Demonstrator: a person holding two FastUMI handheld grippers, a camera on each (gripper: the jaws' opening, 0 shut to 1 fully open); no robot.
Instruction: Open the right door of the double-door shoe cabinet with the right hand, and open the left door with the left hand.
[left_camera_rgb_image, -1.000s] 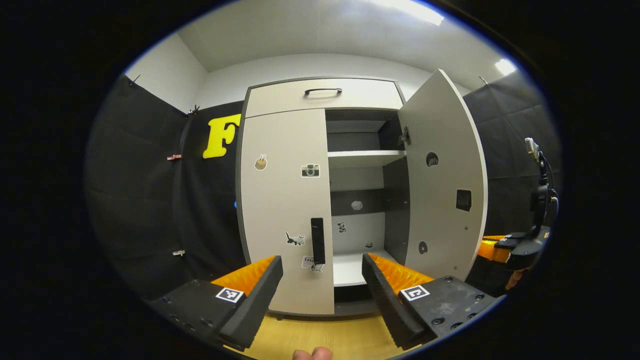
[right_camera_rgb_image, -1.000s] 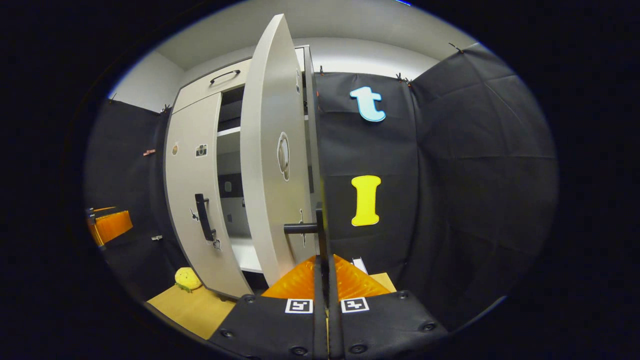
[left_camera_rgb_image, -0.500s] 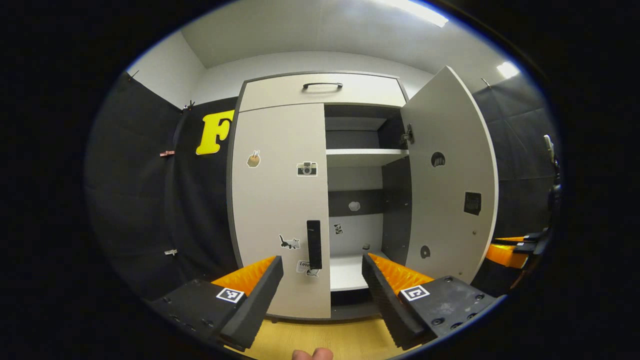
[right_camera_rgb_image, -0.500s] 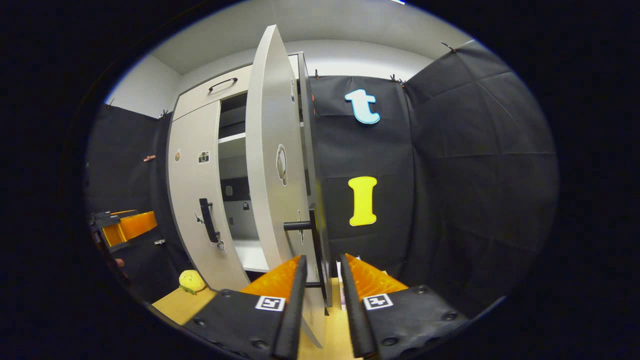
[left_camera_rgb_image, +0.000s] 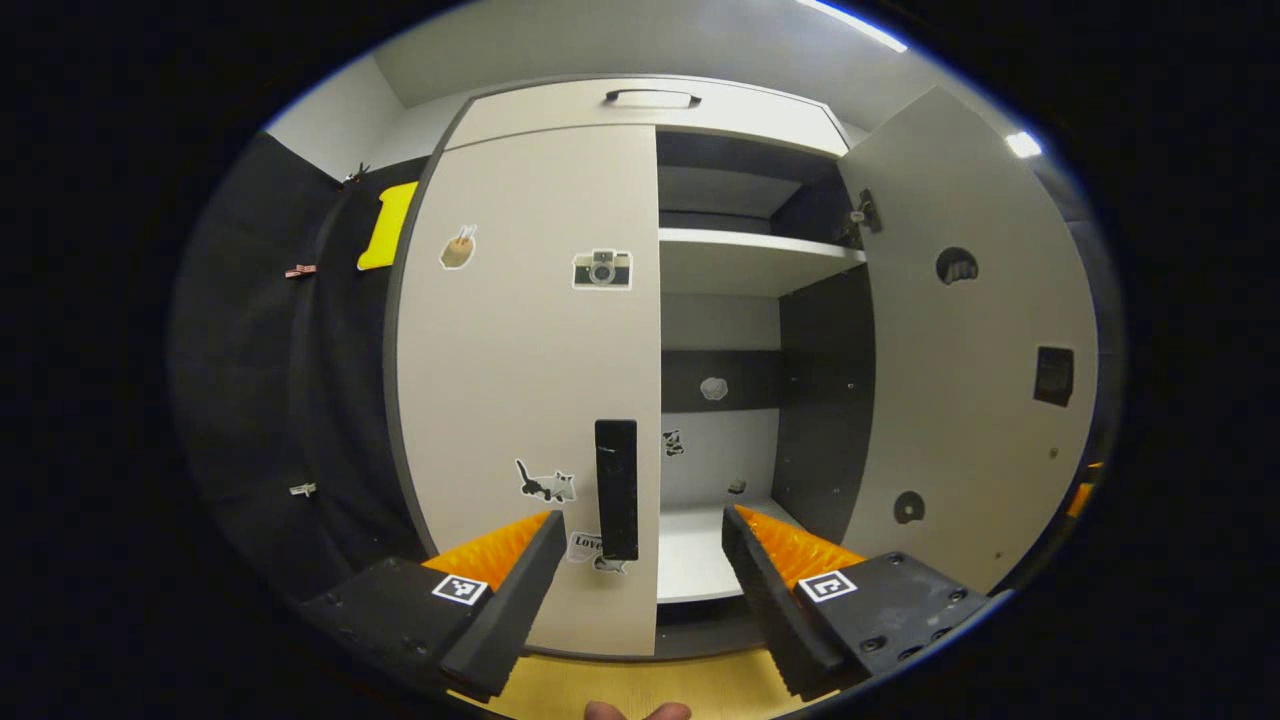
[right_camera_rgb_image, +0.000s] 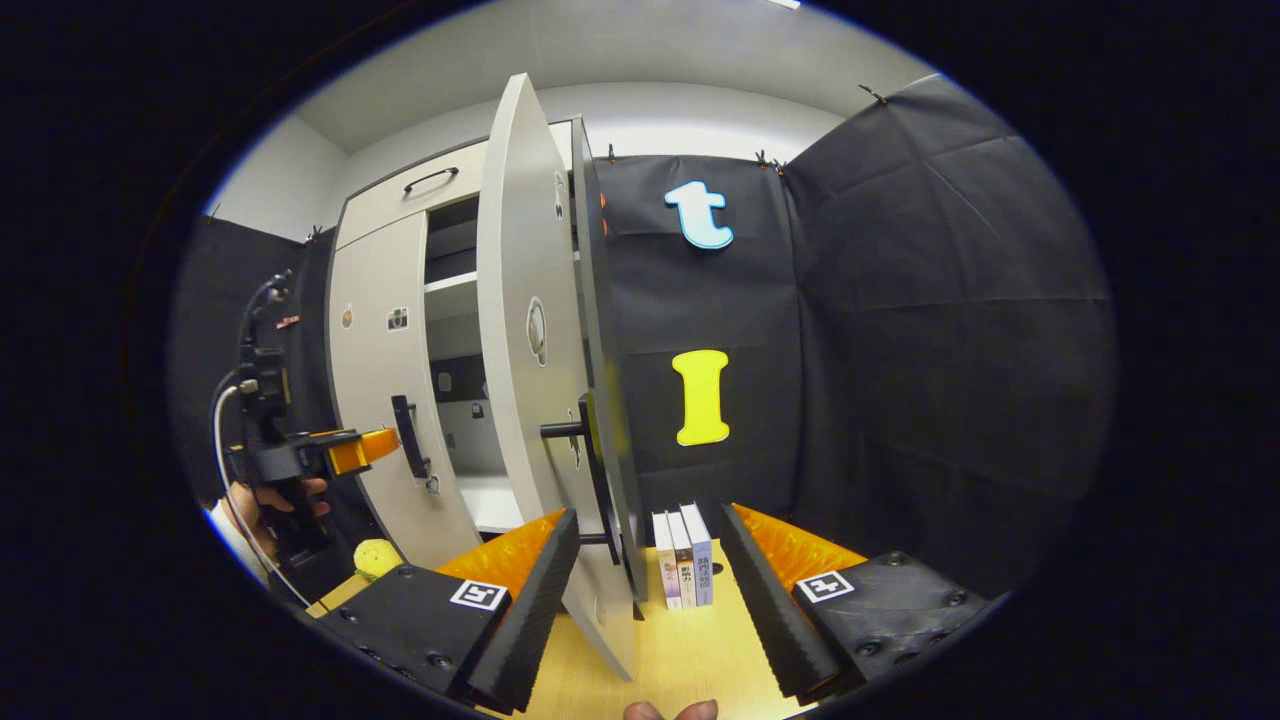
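- The right door stands swung wide, its inner face off to the right of the left tool, with the shelves of the shoe cabinet bared beside it. That half of the job looks done.
- In the right gripper view the same right door shows edge-on, its handle just ahead of the right tool and a little left of its centre line.
- The right tool gapes wide with nothing between its fingers; it has no hold on the handle.
- The left door sits flush and closed. This is what is left.
- Its dark bar handle stands upright just ahead of the left tool, inside the gap and nearer the left finger.
- The left tool is spread wide and holds nothing; neither finger touches the handle yet.
- From the right gripper view, the left tool hangs in a hand just short of the left door's handle.
- My call: about halfway, with a close-in, a pinch on that bar and a pull to the left to come.
- Beyond the right tool, a few books stand on the wooden floor by the door's edge.
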